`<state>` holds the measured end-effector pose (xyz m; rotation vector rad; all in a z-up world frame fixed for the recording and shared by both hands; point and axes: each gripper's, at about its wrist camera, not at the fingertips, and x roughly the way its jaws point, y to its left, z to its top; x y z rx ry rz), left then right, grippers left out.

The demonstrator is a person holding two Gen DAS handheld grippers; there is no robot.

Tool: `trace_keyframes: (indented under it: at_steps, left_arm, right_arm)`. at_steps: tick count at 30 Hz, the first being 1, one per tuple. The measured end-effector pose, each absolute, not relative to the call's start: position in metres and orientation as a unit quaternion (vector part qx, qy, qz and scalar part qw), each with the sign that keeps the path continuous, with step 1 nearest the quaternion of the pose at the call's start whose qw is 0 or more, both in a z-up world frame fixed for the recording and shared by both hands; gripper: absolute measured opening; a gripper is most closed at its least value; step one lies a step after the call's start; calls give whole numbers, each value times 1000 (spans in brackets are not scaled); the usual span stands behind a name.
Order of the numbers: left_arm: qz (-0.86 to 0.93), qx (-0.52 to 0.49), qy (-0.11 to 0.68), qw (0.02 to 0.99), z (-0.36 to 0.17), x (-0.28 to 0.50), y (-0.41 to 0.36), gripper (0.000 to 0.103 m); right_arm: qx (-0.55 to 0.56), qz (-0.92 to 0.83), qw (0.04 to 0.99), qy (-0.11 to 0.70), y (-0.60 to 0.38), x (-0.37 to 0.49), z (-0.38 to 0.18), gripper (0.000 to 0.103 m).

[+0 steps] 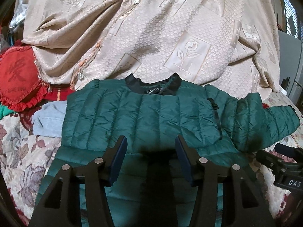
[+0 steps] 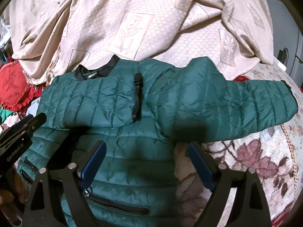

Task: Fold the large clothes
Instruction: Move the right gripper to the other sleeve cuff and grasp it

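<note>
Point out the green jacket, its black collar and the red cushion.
green jacket (image 1: 151, 117): left wrist view, quilted body panel.
black collar (image 2: 111, 64): right wrist view, raised band's right end.
red cushion (image 1: 17, 75): left wrist view, printed face.

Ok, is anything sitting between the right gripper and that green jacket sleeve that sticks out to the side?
Nothing visible does. The right gripper hovers open over the green jacket, and its outstretched sleeve lies uncovered just ahead, to the right, on the floral cover. The left gripper is off on the other side, clear of that path.
</note>
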<state>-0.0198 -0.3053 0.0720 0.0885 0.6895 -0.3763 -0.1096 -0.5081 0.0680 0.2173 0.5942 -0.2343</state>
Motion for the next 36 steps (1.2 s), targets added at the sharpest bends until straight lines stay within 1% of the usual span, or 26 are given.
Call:
trace_keyframes:
  at_steps: [19,24,30,36]
  left_arm:
    - [-216,6,366,905,68,-25,-323,35]
    - [-218,9,374,901,62,-24,-326,35]
    - [-215,10,383,898,54,-19,-324,35]
    - [-207,0,396,895,44,-8,-319,35]
  right_arm:
    - [126,-188,931,287,-581,-144,64,92]
    - [135,-225,924,280,-613,-148,63,94]
    - [152,-278,904,288,-664,-146,61,94]
    - [164,-332,886,279,-712,-149,67,94]
